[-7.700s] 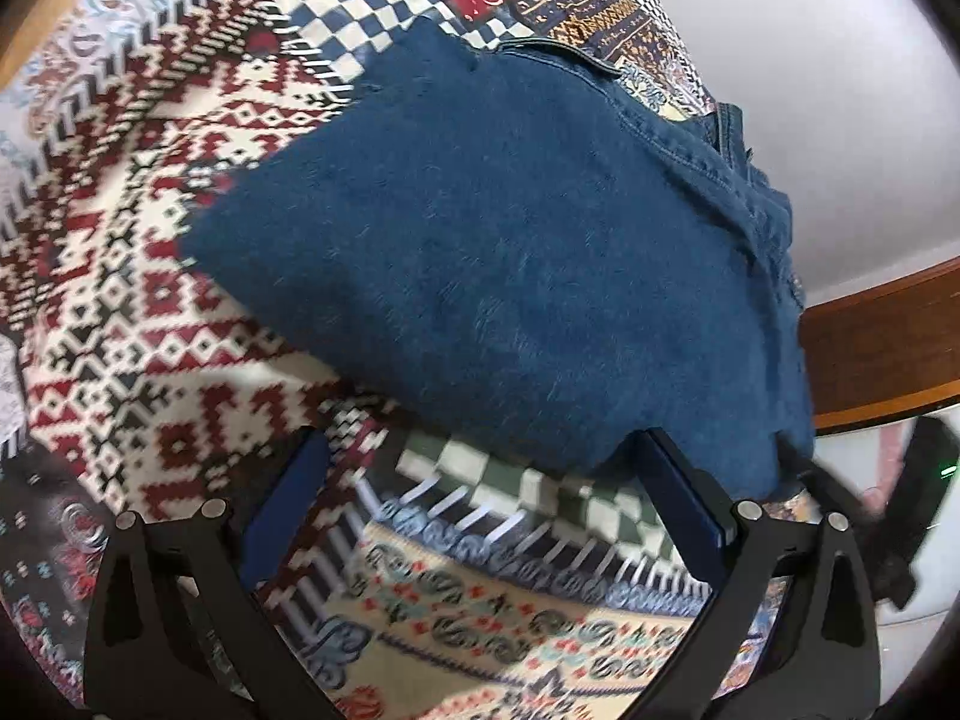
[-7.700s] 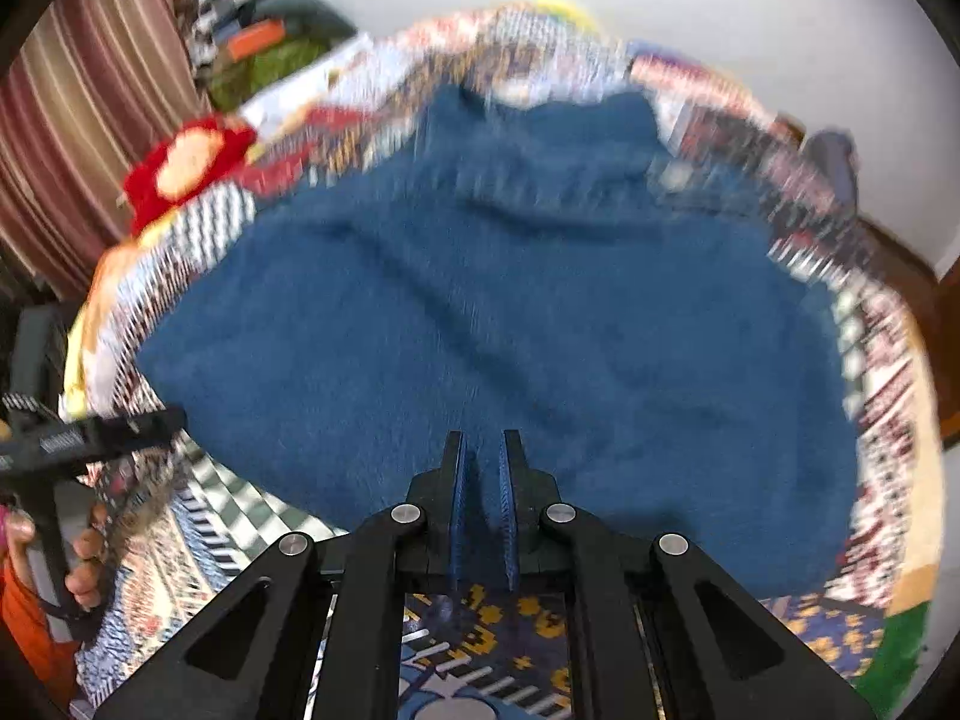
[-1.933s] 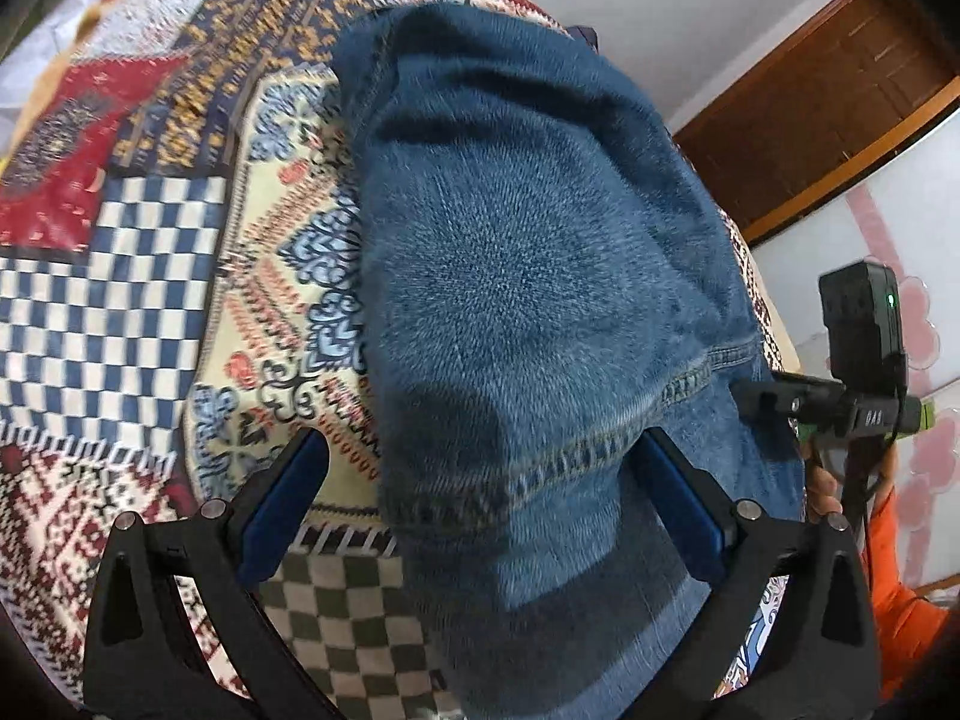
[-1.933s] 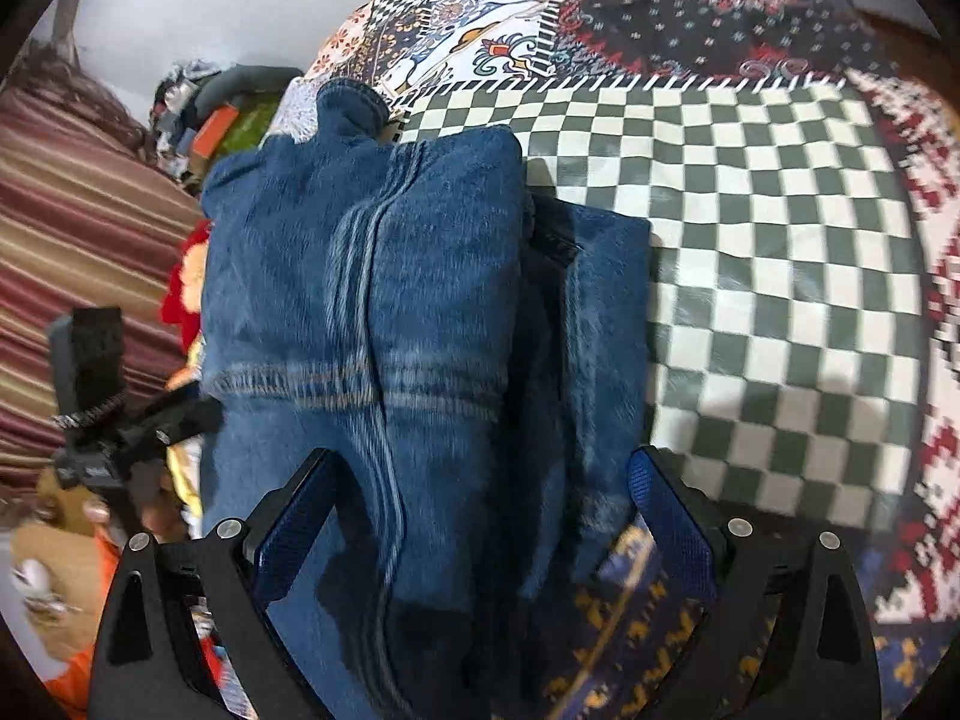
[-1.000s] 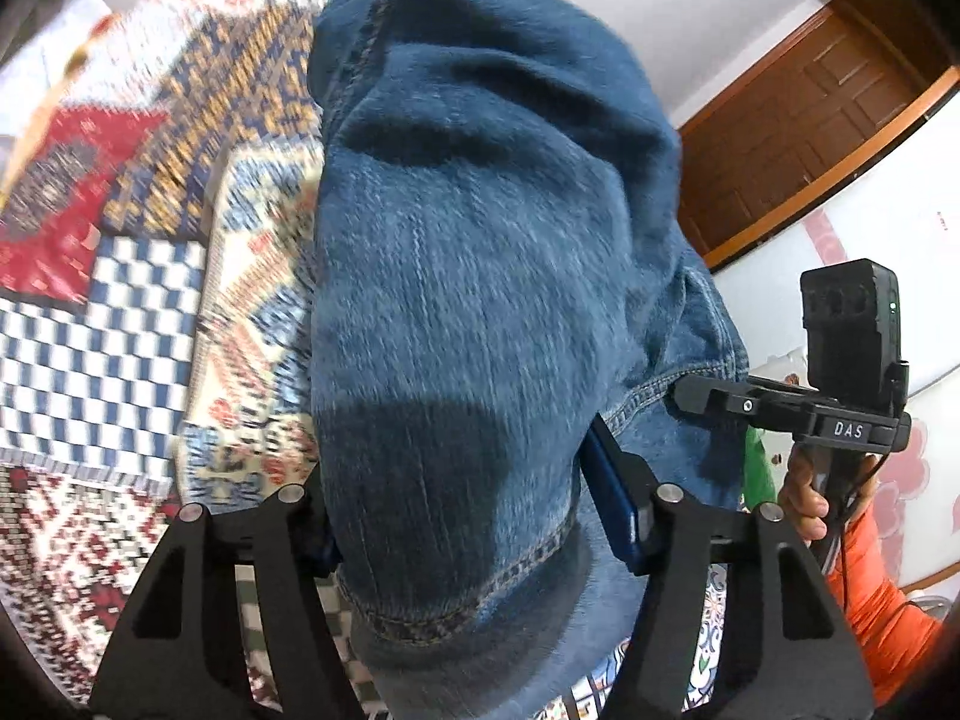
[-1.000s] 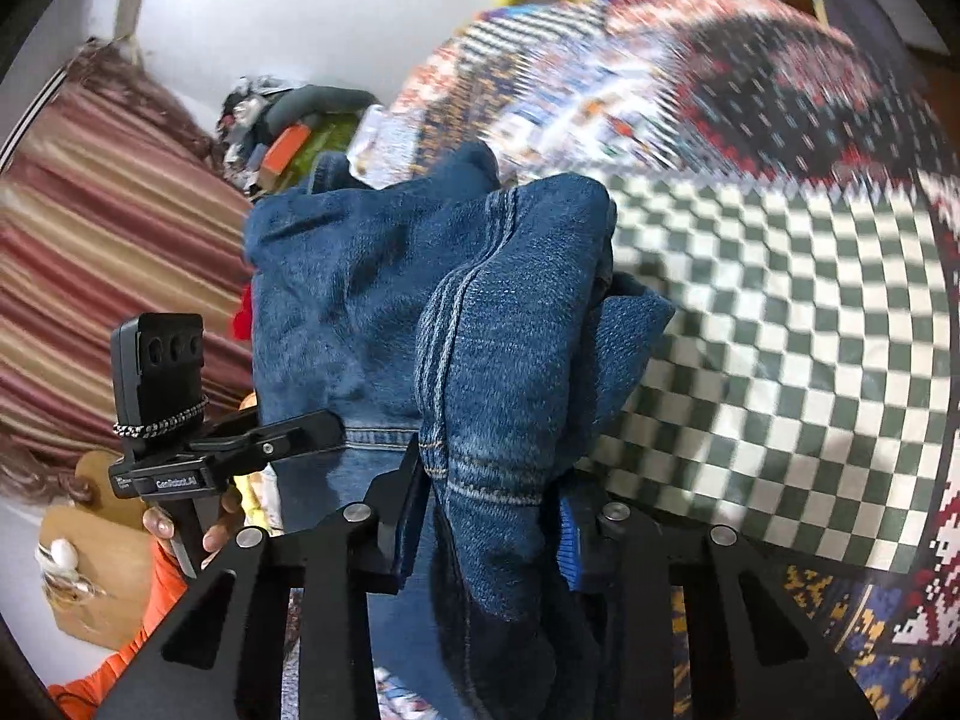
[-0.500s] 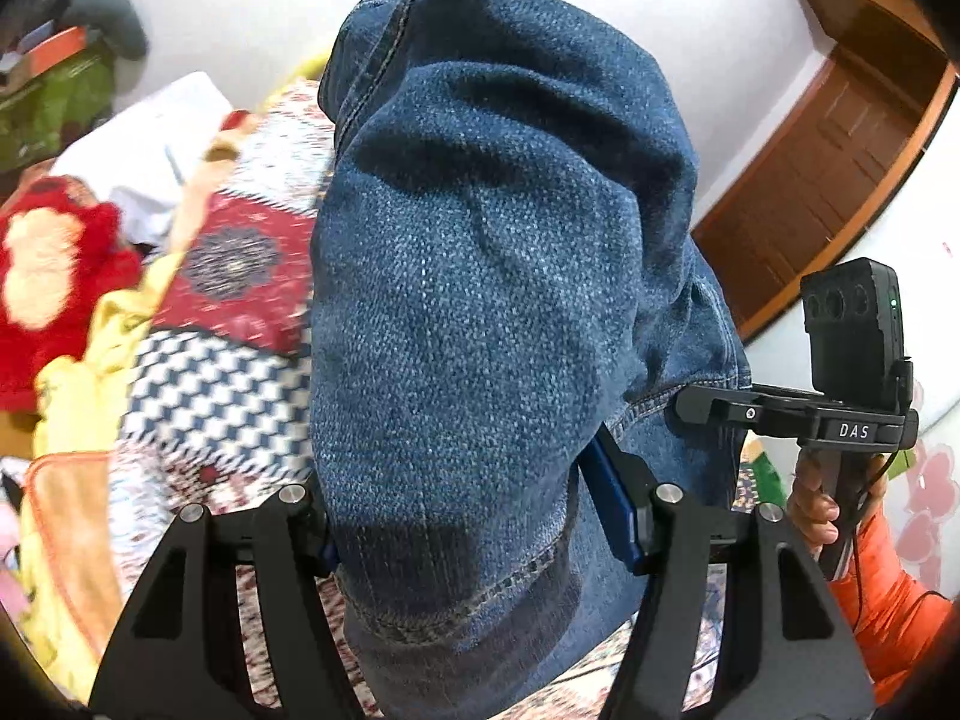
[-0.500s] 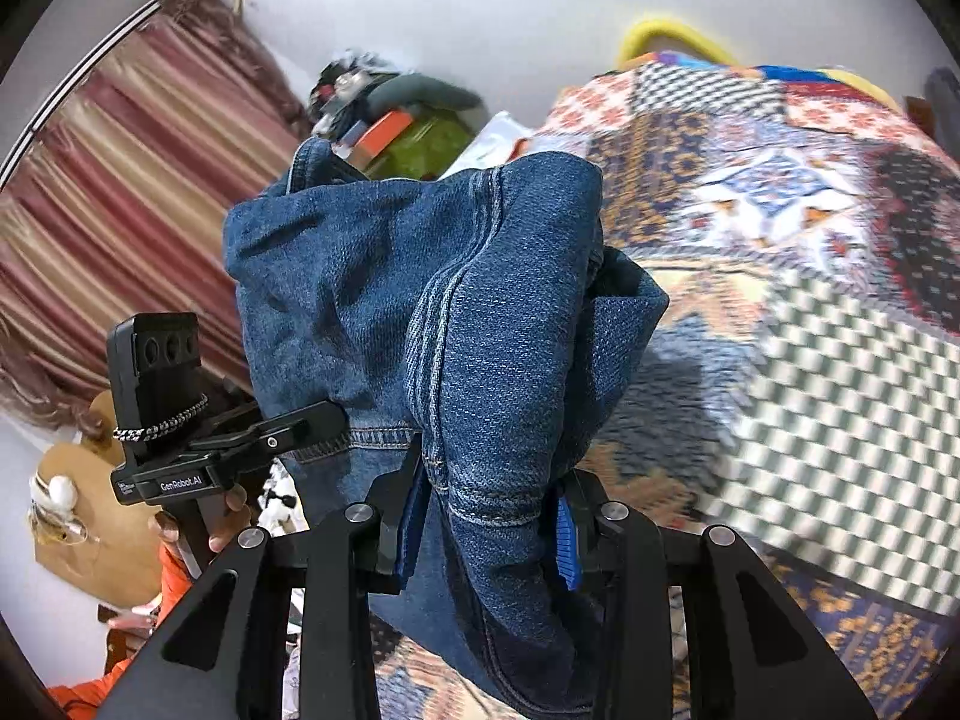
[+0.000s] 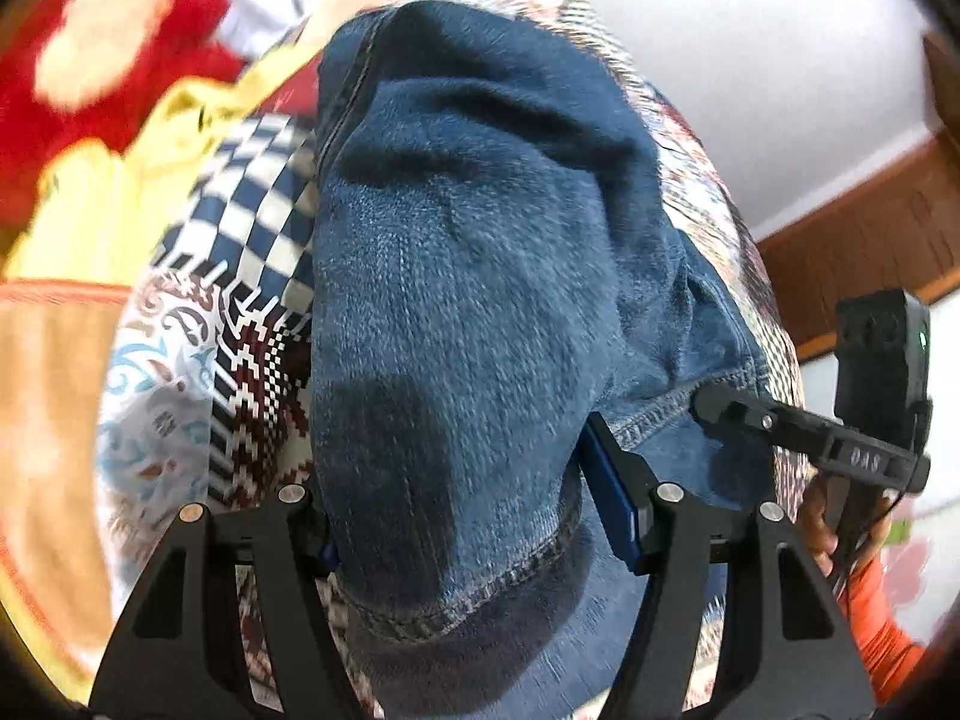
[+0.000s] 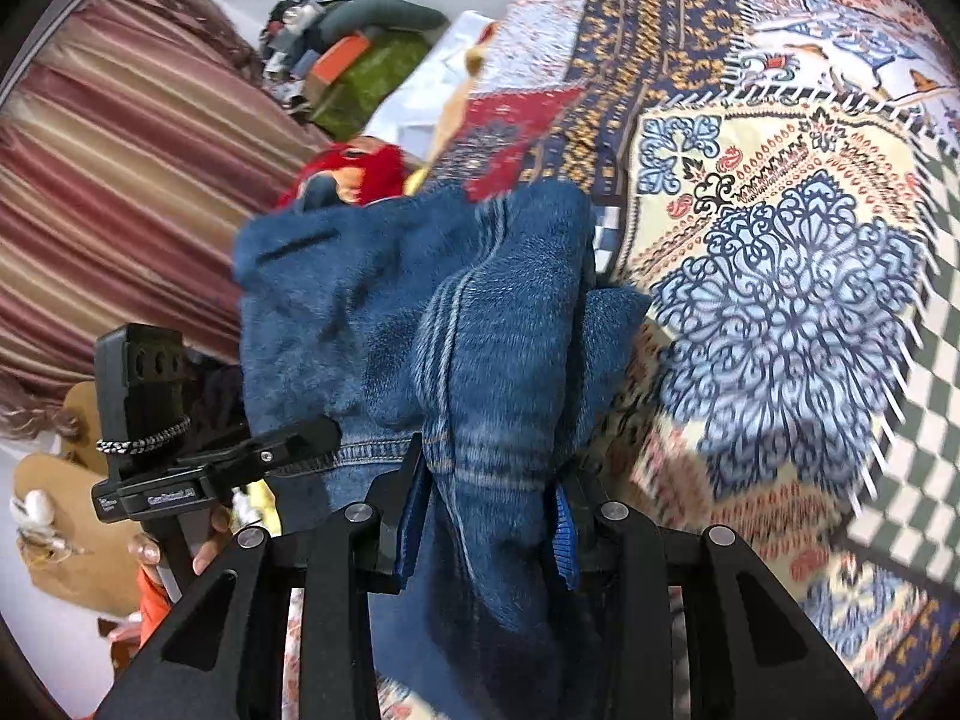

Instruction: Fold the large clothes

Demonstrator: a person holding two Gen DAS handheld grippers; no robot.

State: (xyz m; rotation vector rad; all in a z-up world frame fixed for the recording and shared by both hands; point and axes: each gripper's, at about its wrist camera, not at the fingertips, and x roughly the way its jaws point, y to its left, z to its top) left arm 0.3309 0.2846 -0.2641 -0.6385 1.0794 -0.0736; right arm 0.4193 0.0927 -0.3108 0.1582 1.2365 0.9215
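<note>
A folded bundle of blue denim jeans (image 9: 468, 300) fills the left wrist view and is held above the patterned bedspread (image 9: 240, 312). My left gripper (image 9: 474, 516) is shut on one end of the bundle. My right gripper (image 10: 486, 516) is shut on the other end of the jeans (image 10: 456, 324). Each gripper shows in the other's view: the right one (image 9: 840, 438) at the right edge, the left one (image 10: 180, 468) at the left edge. The fabric hides the fingertips.
A red and yellow plush toy (image 9: 102, 66) and yellow cloth (image 9: 102, 192) lie at the bed's far side. A striped curtain (image 10: 114, 180) and a pile of bags (image 10: 360, 54) stand beyond the bed. A wooden door (image 9: 870, 228) is at right.
Both grippers closed on the folded jeans and lifted them off the bed. Since half a second ago the bundle has swung down toward the bedspread, near the plush toy side.
</note>
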